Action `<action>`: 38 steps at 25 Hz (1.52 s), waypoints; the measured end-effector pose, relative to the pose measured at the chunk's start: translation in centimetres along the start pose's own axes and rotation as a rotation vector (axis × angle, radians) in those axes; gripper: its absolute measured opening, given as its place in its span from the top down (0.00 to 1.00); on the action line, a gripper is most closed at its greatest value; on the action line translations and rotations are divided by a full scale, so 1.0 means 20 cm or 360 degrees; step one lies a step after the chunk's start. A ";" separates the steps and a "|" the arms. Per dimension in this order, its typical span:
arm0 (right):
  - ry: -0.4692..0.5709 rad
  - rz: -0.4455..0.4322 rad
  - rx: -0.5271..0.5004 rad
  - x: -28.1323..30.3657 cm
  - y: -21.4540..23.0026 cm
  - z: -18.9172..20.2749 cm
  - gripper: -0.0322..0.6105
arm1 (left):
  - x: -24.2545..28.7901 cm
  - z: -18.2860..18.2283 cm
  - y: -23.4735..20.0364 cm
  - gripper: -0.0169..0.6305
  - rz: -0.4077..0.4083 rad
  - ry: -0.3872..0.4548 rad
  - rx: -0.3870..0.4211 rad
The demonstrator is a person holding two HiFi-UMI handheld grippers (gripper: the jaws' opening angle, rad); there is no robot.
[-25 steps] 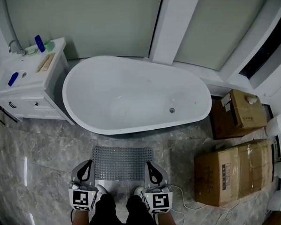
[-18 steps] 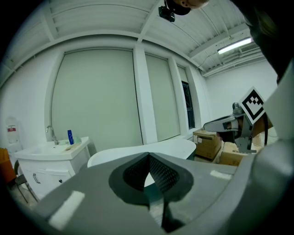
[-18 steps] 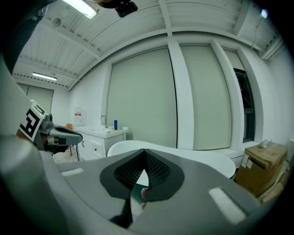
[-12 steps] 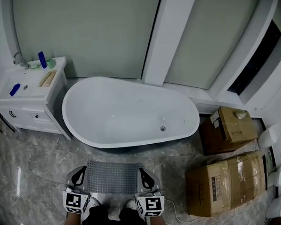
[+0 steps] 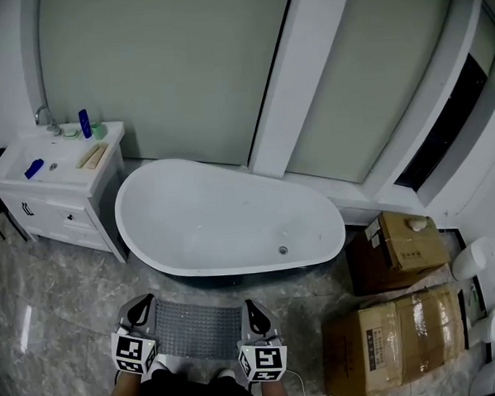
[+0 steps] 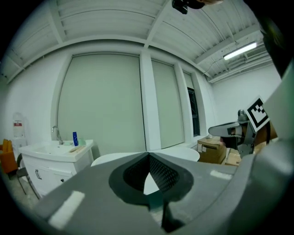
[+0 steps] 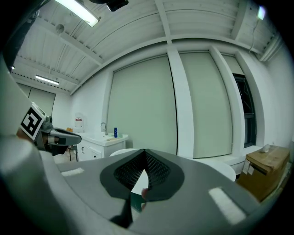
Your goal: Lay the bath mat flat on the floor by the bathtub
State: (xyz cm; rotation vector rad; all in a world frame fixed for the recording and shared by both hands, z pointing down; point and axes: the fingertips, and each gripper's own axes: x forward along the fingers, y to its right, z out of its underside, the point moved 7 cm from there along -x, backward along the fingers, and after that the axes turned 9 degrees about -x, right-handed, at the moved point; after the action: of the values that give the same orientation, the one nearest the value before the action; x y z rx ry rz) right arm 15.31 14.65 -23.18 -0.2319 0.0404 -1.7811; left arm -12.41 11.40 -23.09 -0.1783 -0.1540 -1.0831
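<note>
**Left claw** [image 5: 142,306], **right claw** [image 5: 253,309]: both clenched, tips together, nothing between them. One was at each short end of the mat, apparently above it.

**Grey rectangular studded rubber bath mat** [image 5: 198,328]: lay spread on the grey marbled floor [image 5: 62,285] with no fold seen. Its long edge ran alongside, just beside, the white oval freestanding bathtub [image 5: 232,219].

**Step judged:** laying finished, mat let go.

**Next move:** keeping the claws clear, or a nudge if an edge proved lifted.
</note>
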 end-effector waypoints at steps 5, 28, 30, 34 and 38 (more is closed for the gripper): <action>0.0040 0.0001 -0.0005 0.01 0.01 -0.06 0.91 | 0.00 -0.11 0.00 0.97 -0.0029 0.0059 0.0002; 0.0045 -0.0035 -0.0067 -0.04 0.23 -0.19 0.91 | 0.02 -0.29 0.15 0.97 -0.0044 0.0114 0.0018; 0.0034 -0.0045 -0.0083 -0.05 0.25 -0.18 0.91 | 0.02 -0.28 0.17 0.97 -0.0053 0.0099 0.0020; 0.0032 -0.0070 -0.0110 -0.05 0.26 -0.17 0.91 | 0.02 -0.26 0.19 0.97 -0.0056 0.0091 -0.0025; 0.0050 -0.0099 -0.0142 -0.06 0.25 -0.17 0.91 | 0.02 -0.26 0.20 0.97 -0.0051 0.0086 -0.0022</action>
State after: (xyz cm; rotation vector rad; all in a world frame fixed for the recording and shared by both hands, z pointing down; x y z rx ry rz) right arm 19.78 14.32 -27.45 -0.2721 0.1370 -1.8470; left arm -8.53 11.73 -28.43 -0.1593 -0.1009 -1.1199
